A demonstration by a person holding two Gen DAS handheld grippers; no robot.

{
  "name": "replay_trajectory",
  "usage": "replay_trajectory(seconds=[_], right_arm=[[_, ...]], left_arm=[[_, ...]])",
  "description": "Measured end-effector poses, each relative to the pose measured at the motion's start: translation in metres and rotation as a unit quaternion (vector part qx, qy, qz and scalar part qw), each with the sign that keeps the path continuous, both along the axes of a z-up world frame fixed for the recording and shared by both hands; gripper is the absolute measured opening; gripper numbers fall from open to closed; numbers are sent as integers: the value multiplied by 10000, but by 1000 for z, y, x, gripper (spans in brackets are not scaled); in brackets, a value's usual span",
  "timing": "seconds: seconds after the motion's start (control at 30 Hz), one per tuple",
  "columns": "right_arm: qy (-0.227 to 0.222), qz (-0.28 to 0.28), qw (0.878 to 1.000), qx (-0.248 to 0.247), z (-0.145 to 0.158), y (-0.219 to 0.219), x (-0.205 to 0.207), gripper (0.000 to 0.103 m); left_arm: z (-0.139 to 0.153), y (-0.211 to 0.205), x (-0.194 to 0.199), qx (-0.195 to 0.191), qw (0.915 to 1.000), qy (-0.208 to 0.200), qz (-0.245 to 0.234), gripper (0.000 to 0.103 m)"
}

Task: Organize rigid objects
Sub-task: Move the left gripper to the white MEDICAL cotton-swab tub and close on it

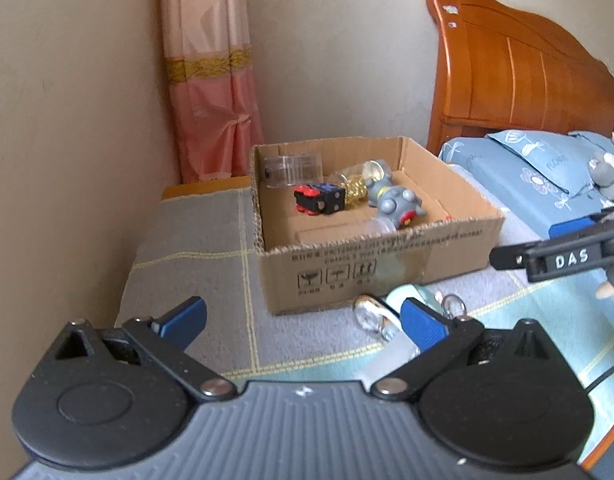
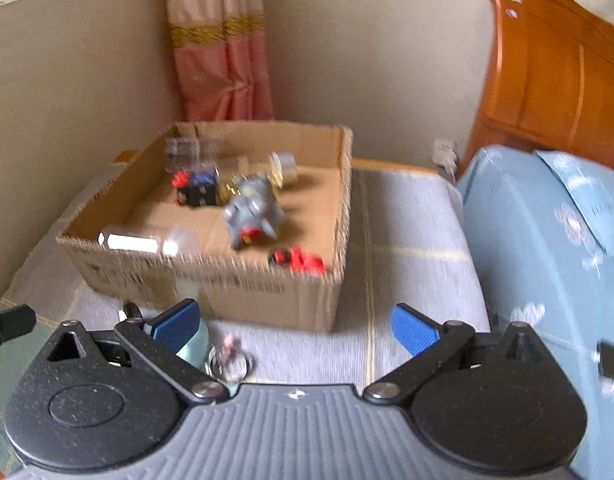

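Both grippers stand with their blue pads spread wide and nothing between them.

From the left wrist view, the left gripper [image 1: 303, 320] hangs over a grey-and-teal checked cloth [image 1: 195, 248] that covers the bed. Straight ahead sits an open cardboard box [image 1: 371, 268] with printed handling symbols on its near wall. Inside it lie a clear plastic case [image 1: 293, 170] at the back left corner, a black cube toy with red and blue parts [image 1: 321, 199], a small jar of gold bits [image 1: 357, 184], and a grey elephant figure [image 1: 395, 200] lying on its side. A clear bottle [image 1: 381, 224] rests against the near wall. Just in front of the box, beside the left gripper's right-hand pad, lie a shiny clear object [image 1: 371, 316] and a metal key ring [image 1: 453, 305] on a pale teal item; what these are exactly is hard to tell. The right gripper [image 1: 555, 258] enters from the right edge, its black finger marked DAS. A pink curtain [image 1: 215, 92] hangs in the corner, and an orange wooden headboard [image 1: 519, 68] rises behind a blue floral pillow [image 1: 539, 168].

From the right wrist view, blurred, the right gripper [image 2: 295, 326] faces the same box [image 2: 267, 292] from its right front corner. The elephant figure [image 2: 253, 208] lies mid-box, the cube toy [image 2: 199, 190] behind it, the clear bottle [image 2: 147, 240] along the near wall, and a red toy [image 2: 303, 260] in the near right corner. A ringed metal trinket [image 2: 231, 360] lies on the cloth just beside the left-hand pad.
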State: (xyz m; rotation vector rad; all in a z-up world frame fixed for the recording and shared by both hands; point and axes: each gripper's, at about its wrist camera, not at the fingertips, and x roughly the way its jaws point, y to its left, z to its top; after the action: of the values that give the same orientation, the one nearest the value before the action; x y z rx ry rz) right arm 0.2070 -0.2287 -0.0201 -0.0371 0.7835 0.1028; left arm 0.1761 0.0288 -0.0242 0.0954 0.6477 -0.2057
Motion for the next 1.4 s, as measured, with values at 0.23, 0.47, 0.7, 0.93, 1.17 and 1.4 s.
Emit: replay_trajectory(seconds=[0.23, 0.47, 0.7, 0.93, 1.17, 1.4], right_arm=[[252, -80, 9995, -160, -38, 14, -29, 103], [448, 77, 9990, -38, -58, 29, -42, 103], [573, -13, 9983, -57, -71, 23, -39, 103], [532, -417, 9976, -161, -77, -3, -34, 103], [530, -292, 9981, -138, -78, -17, -30, 103], [416, -199, 9988, -130, -79, -21, -37, 103]], left_arm=[[-12, -7, -16, 144, 9997, 5, -204, 102], [-18, -4, -19, 37, 9996, 139, -224, 102], [-24, -9, -23, -33, 9979, 267, -586, 102], [-28, -22, -24, -73, 9925, 343, -1170, 102], [-44, -40, -2, -83, 9817, 689, -1776, 102], [-48, -51, -1, 94, 9683, 972, -2297, 102]])
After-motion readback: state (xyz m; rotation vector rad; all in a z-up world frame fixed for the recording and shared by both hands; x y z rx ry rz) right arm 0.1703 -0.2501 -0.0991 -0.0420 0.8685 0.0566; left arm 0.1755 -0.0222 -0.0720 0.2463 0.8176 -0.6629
